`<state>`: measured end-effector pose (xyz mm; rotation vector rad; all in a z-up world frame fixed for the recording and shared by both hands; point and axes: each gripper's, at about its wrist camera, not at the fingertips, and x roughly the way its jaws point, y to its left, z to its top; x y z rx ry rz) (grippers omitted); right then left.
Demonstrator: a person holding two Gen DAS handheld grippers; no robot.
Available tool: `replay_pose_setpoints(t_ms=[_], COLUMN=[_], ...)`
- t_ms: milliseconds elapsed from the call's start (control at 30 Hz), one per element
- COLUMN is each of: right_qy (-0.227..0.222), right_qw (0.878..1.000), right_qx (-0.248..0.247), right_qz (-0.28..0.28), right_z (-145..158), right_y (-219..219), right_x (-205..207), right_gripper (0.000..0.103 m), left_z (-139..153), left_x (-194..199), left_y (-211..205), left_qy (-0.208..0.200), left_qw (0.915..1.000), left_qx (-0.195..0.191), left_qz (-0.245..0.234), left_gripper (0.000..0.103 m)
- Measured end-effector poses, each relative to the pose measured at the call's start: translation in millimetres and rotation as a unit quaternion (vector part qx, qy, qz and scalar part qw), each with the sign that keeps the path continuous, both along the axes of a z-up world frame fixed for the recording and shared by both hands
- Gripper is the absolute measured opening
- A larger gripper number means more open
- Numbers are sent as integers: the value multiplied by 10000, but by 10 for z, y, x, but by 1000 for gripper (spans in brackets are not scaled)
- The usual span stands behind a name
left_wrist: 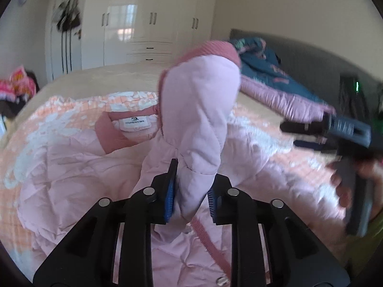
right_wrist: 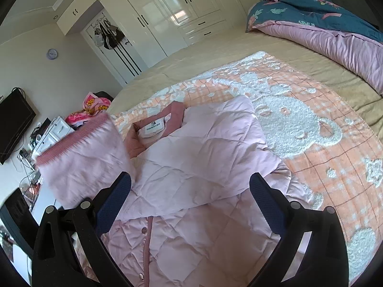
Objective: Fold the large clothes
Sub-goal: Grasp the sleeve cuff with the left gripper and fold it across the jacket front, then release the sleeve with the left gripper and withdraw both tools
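A pale pink quilted jacket (right_wrist: 191, 167) with a darker pink collar (right_wrist: 177, 112) and a white label lies front up on an orange and white blanket (right_wrist: 311, 143) on the bed. My left gripper (left_wrist: 191, 191) is shut on one sleeve (left_wrist: 198, 110) and holds it upright, with the ribbed pink cuff (left_wrist: 210, 47) at the top. That lifted sleeve shows blurred in the right wrist view (right_wrist: 83, 157). My right gripper (right_wrist: 191, 189) is open and empty above the jacket's folded right side. It also shows blurred in the left wrist view (left_wrist: 347, 131).
A blue and pink duvet (right_wrist: 323, 24) is bunched at the head of the bed. White wardrobes (right_wrist: 167, 12) stand behind. A cluttered white dresser (right_wrist: 52, 131) and a dark screen (right_wrist: 14, 124) are at the left.
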<state>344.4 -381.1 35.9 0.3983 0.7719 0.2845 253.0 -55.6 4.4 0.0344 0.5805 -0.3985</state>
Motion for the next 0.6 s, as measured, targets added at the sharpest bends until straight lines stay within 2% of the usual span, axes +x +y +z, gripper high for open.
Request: replay_pose_setpoints(t_ms=[267,367,467,500,533,600], right_qy=[25,36,62,68,75,79], right_qw=[9999,9999,9999,9999,9999,9999], right_qx=[85,97,110,113,116,122], right_qz=[-80,-91,-95,-96,-99,-93], right_z=[6,4,-5,-8,-8,-5], right_y=[-78,-83,-94,-102,-108,-121], right_x=[4,3,8,12,13,13], right_gripper=[99,99,99,99,99,99], left_z=[-288,-353,-433,-460,-468,-465], left_x=[8,-32,-72,-82,-92,-124], left_y=[-268,-390,-510,-540,-559,-598], left_qy=[300,398,431,480,545,668], left_qw=[9979,9952,9916,9903,9895,9873], left_qx=[495,648,993,1077,1078,1125], left_qz=[-307,-611,-707,-734,-794,-902], left_gripper=[23,38,45,53,59,64])
